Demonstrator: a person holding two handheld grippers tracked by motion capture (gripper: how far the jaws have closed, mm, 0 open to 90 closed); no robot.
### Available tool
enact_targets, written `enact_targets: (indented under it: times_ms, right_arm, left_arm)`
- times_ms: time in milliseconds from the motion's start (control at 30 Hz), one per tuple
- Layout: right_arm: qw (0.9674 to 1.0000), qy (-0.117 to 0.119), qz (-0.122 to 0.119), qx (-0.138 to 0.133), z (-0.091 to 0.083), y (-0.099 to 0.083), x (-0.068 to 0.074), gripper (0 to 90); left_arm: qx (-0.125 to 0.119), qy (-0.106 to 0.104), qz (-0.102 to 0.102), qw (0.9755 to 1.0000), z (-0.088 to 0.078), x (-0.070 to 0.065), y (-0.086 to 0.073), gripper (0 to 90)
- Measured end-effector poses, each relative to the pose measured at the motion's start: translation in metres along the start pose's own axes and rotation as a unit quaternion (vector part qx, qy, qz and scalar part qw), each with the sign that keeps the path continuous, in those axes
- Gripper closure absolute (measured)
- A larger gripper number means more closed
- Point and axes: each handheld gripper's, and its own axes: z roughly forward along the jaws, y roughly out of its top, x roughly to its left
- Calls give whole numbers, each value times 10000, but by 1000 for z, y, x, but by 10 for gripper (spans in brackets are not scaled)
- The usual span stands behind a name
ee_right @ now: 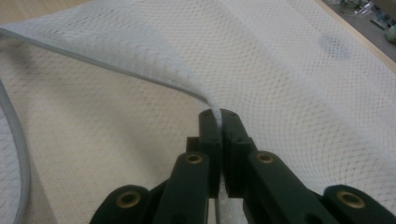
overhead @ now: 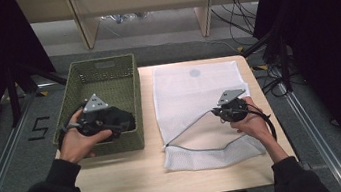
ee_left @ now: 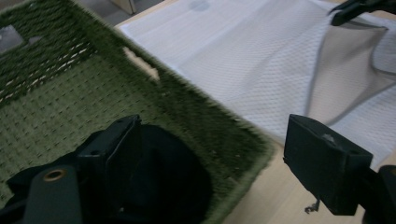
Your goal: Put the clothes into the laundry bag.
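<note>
A: From the high view, what are the hands doing?

B: The left gripper (overhead: 92,121) is hovering over the near end of the green woven basket (overhead: 105,75), right above a black garment (overhead: 120,120) lying inside it. The right gripper (overhead: 231,110) is pinching the upper edge of the white mesh laundry bag (overhead: 193,90), which is lying on the wooden table (overhead: 134,177) just beside the basket. The bag's mouth is gaping open toward the near side.

A: And the left gripper view?

B: Its jaws are standing wide apart, gripping nothing. One jaw is sitting over the black garment (ee_left: 163,177) inside the basket (ee_left: 196,107); the other is hanging outside the basket wall, above the table. The mesh bag (ee_left: 252,60) is spreading out beyond.

A: The right gripper view?

B: The jaws are clenched tight on the bag's grey-trimmed rim (ee_right: 116,70), lifting that top layer off the lower one, so the mesh (ee_right: 289,93) is tenting up from the pinch.
</note>
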Motion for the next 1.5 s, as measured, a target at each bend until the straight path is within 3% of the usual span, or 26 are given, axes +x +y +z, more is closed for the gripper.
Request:
enact_targets:
  times_ms: [33, 200, 233, 300, 400, 433, 467, 500, 533, 600, 633, 700, 767, 833, 867, 933, 1000, 1033, 1100, 1133, 1167, 1200, 1267, 1333, 1433, 1500]
  right_arm:
    - [10000, -8, 92, 30, 0, 0, 1, 896]
    - [9999, -1, -129, 8, 2, -1, -1, 895]
    - [10000, 48, 41, 77, 1, -1, 1, 895]
    - [9999, 84, 19, 96, 2, -2, 1, 894]
    - [9999, 89, 28, 75, 5, -3, 0, 893]
    - [9999, 105, 36, 88, 4, -4, 0, 892]
    - [9999, 108, -64, 77, 4, -4, -2, 892]
    - [9999, 108, 65, 107, 4, -5, -1, 892]
    - [9999, 90, 114, 91, 5, -5, 0, 892]
    - [9998, 121, 55, 152, 5, -5, 0, 892]
    - [9998, 151, -7, 143, 6, -5, 0, 892]
    - [9998, 109, 114, 149, 6, -5, 1, 892]
    - [9998, 112, 52, 146, 6, -5, 1, 892]
    - [9998, 126, 76, 146, 6, -5, 2, 891]
    - [9999, 74, 93, 74, 7, -5, 2, 891]
    - [9998, 123, 57, 154, 6, -5, 1, 891]
    - [9999, 76, 63, 89, 7, -6, 2, 891]
    - [9999, 90, 76, 89, 7, -6, 2, 891]
    - [9998, 111, 57, 149, 6, -6, 1, 891]
    - [9998, 128, 26, 175, 6, -6, 1, 891]
    - [9998, 129, 26, 174, 6, -6, 1, 891]
    - [9998, 129, 26, 174, 6, -6, 1, 891]
    - [9998, 134, 8, 175, 6, -6, 1, 890]
    - [9999, 86, 55, 94, 7, -7, 1, 890]
    - [9998, 127, 51, 136, 8, -8, -1, 889]
    - [9997, 160, -62, 188, 8, -8, -1, 888]
  left_arm:
    - [101, 40, 26, 9999, 2, 8, 0, 198]
    - [470, 171, -214, 9985, 18, 38, -4, 205]
    - [472, 185, -251, 9984, 21, 43, -5, 201]
    - [546, 163, -251, 9981, 26, 52, -5, 201]
    - [613, 72, -324, 9976, 32, 57, -7, 193]
    - [807, -73, -314, 9962, 35, 60, -6, 186]
    - [747, -61, -259, 9968, 38, 60, -5, 186]
    - [835, -147, -167, 9963, 39, 61, -5, 186]
    - [825, -136, -239, 9962, 43, 59, -6, 186]
    - [976, -234, -166, 9948, 49, 59, -7, 186]
    - [1147, -310, -127, 9928, 52, 60, -8, 186]
    - [1221, -279, -92, 9921, 60, 61, -10, 186]
    - [1689, -289, -5, 9852, 66, 63, -10, 189]
    - [2015, -198, 232, 9790, 73, 65, -9, 203]
    - [2074, -261, 24, 9779, 76, 64, -9, 258]
    - [2196, -334, 27, 9750, 79, 67, -4, 504]
    - [2148, -200, 57, 9764, 82, 70, 0, 649]
    - [2058, -75, 11, 9786, 84, 72, 1, 697]
    - [2006, 60, -26, 9797, 85, 76, 1, 744]
    - [1841, 488, -234, 9814, 86, 84, -1, 761]
    - [1742, 675, -390, 9816, 87, 88, -3, 767]
    - [1742, 675, -390, 9816, 87, 88, -3, 768]
    - [1419, 709, -763, 9844, 90, 94, -8, 751]
    - [1508, 417, -731, 9850, 87, 93, -5, 669]
    - [1498, 75, -573, 9870, 85, 90, -5, 402]
    - [1745, -2, -327, 9841, 86, 90, -9, 283]
